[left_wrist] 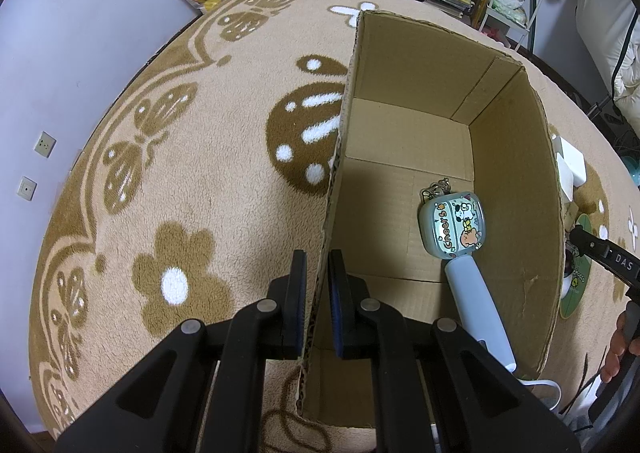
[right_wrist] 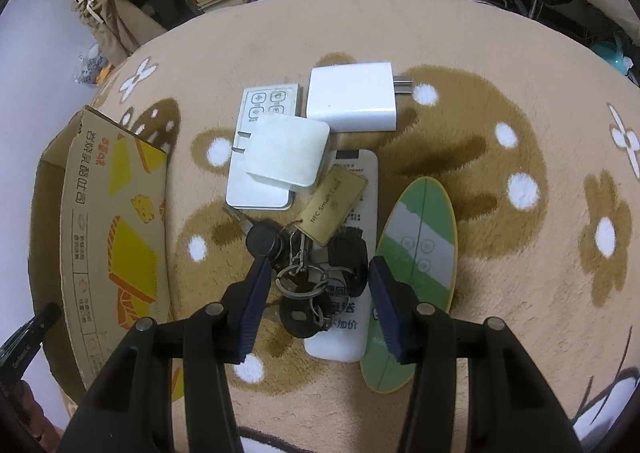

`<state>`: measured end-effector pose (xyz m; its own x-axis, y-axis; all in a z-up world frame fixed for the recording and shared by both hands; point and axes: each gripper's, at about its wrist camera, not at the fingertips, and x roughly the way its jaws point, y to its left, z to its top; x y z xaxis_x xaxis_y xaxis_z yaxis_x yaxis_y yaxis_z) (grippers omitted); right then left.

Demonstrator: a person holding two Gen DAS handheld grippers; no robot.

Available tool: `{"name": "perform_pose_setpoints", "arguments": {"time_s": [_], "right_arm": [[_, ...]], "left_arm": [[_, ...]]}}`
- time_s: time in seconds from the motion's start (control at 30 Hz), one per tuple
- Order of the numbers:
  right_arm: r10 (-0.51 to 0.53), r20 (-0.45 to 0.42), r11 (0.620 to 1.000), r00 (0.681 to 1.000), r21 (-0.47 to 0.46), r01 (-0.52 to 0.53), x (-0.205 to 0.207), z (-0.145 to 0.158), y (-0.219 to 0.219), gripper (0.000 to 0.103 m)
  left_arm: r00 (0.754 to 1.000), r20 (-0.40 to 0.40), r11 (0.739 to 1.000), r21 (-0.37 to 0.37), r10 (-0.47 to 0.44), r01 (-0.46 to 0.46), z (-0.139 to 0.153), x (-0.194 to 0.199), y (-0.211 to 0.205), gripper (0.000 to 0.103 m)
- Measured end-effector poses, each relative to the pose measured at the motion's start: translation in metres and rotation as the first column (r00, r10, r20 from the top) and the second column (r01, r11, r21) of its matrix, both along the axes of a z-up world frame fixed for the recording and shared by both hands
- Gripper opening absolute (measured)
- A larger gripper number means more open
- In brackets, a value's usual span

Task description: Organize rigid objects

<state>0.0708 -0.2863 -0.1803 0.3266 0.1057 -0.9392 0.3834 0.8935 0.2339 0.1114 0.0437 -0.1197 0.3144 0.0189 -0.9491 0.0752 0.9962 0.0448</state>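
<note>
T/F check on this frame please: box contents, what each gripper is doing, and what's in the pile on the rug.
1. The left gripper is clamped on the cardboard box wall. True.
2. The box is empty. False: a handheld fan lies inside.
3. The right gripper is shut on the key bunch. False: its jaws stand open around the keys.
4. A white charger lies on the rug. True.

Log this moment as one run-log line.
left gripper: shut on cardboard box wall | right gripper: open, over key bunch | in box: handheld fan | next: likely grasp keys
</note>
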Motion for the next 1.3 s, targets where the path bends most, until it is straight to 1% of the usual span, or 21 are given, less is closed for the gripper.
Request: {"name": "perform_pose_setpoints", "arguments": {"time_s": [0.1,0.17,0.27,0.3,0.33,0.43,0.67,0.77,0.8,0.83,0.93,1.07,1.17,1.23,1.3], "right_arm": [[-0.005,0.0,1.0,1.0,0.002,0.005,0.001,-0.004,0.001,0.054],[-0.004,-0.015,1.0,1.0,0.006,0.004,0.002,-0.012,0.003,0.054],[-0.015,-0.024,1.0,1.0,-0.023,0.015,0.002,-0.019,0.003,0.054],[-0.023,-0.021,0.999,1.0,-0.025,0.022,0.001,-0.019,0.004,0.052],[-0.031,-0.021,0.999,0.999,-0.036,0.031,0.0,-0.019,0.004,0.042],[-0.022,-0.028,0.997,0.999,-0.073,0.02,-0.002,-0.017,0.004,0.034],[-0.005,-0.013,0.995,1.0,-0.097,0.004,-0.004,-0.006,0.013,0.033],[-0.015,0.014,0.997,1.0,-0.075,0.016,-0.007,0.001,0.011,0.03],[-0.023,0.028,0.997,0.999,-0.067,0.024,-0.007,0.005,0.011,0.021],[-0.027,0.038,0.998,0.999,-0.063,0.029,-0.006,0.008,0.011,0.016],[-0.02,0.061,0.999,0.998,-0.041,0.023,-0.006,0.012,0.011,0.015],[-0.019,0.07,0.999,0.997,-0.04,0.022,-0.008,0.012,0.013,0.015],[-0.02,0.088,0.999,0.996,-0.027,0.022,-0.009,0.017,0.015,0.014],[-0.012,0.106,0.999,0.994,-0.034,0.015,-0.009,0.023,0.018,0.012],[0.003,0.12,0.998,0.993,-0.06,0.005,-0.009,0.032,0.023,0.012]], "left_arm": [[1.0,0.0,1.0,0.0,0.0,0.0,0.0,0.0,0.0,0.01],[1.0,0.0,1.0,0.001,-0.001,0.001,0.0,0.0,0.0,0.01],[1.0,0.0,1.0,0.0,0.0,0.0,0.0,0.0,0.0,0.01],[1.0,0.0,1.0,0.001,0.0,0.0,0.0,0.0,0.0,0.01],[1.0,-0.001,1.0,0.001,0.0,0.0,0.0,0.0,0.0,0.01],[1.0,0.0,1.0,0.002,-0.001,0.001,0.0,0.0,0.0,0.01],[1.0,-0.002,1.0,-0.002,0.003,-0.003,-0.001,-0.001,0.0,0.011],[1.0,-0.001,1.0,0.0,0.001,-0.001,-0.001,-0.001,0.001,0.011],[1.0,-0.001,1.0,-0.001,0.002,-0.002,-0.001,-0.001,0.001,0.011],[1.0,-0.002,1.0,-0.002,0.002,-0.002,-0.001,-0.001,0.001,0.011],[1.0,-0.001,1.0,0.002,0.001,-0.001,-0.001,0.0,0.001,0.011],[1.0,-0.003,1.0,0.002,0.001,-0.001,-0.002,0.0,0.004,0.011],[1.0,-0.003,1.0,0.002,0.002,-0.002,-0.002,0.0,0.004,0.011],[1.0,-0.004,1.0,0.004,0.003,-0.003,-0.002,0.001,0.003,0.011],[1.0,-0.006,1.0,0.002,0.006,-0.006,-0.002,0.001,0.004,0.011]]}}
